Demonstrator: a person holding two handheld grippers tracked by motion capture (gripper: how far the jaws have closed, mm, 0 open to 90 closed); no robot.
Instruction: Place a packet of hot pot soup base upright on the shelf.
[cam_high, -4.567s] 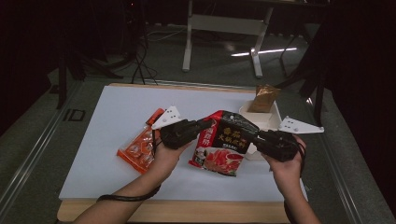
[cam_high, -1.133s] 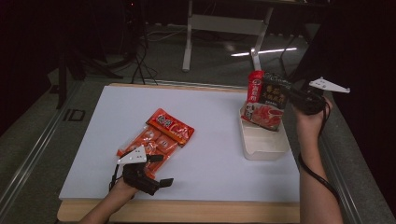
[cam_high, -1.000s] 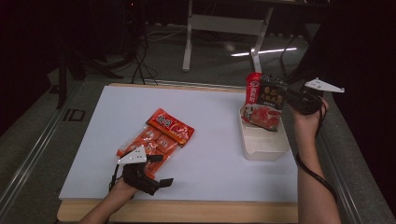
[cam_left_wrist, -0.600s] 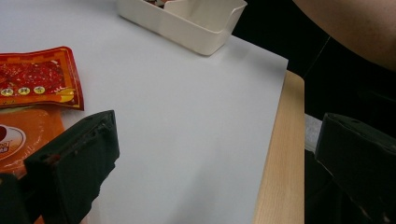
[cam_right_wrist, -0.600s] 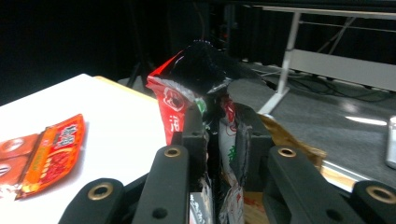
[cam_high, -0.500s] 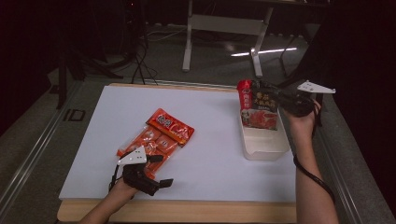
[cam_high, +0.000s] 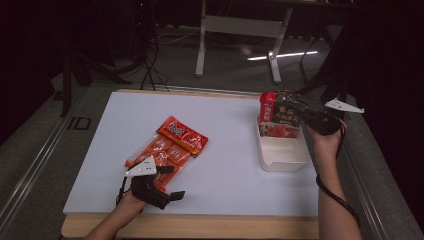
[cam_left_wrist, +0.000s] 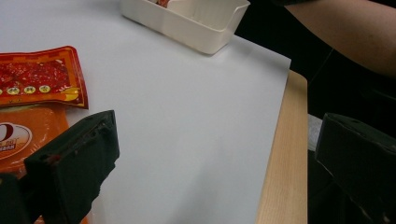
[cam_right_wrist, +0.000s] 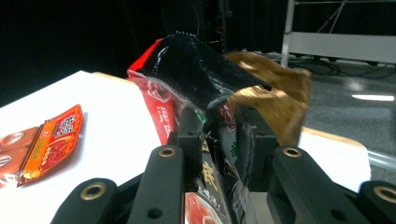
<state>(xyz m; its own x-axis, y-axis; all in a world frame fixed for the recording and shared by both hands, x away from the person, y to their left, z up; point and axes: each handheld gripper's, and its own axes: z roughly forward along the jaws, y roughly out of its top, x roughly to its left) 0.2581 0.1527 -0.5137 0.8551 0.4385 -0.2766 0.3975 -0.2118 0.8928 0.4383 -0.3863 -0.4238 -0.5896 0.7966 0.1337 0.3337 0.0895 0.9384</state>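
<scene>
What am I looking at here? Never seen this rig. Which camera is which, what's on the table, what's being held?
No robot arm: a person holds a two-jaw gripper in each hand at a white table. The high view looks down from above the person's side; each gripper view comes from a camera riding on that gripper, looking along its black jaws.

The left gripper rests near the table's front edge, jaws wide apart with nothing between them, beside two orange-red snack packets. The right gripper holds a black-and-red food pouch upright, its lower end in a cream bin. Its jaws have just been opening a little, but the right gripper view shows the pouch between them. A brown packet stands behind it.
</scene>
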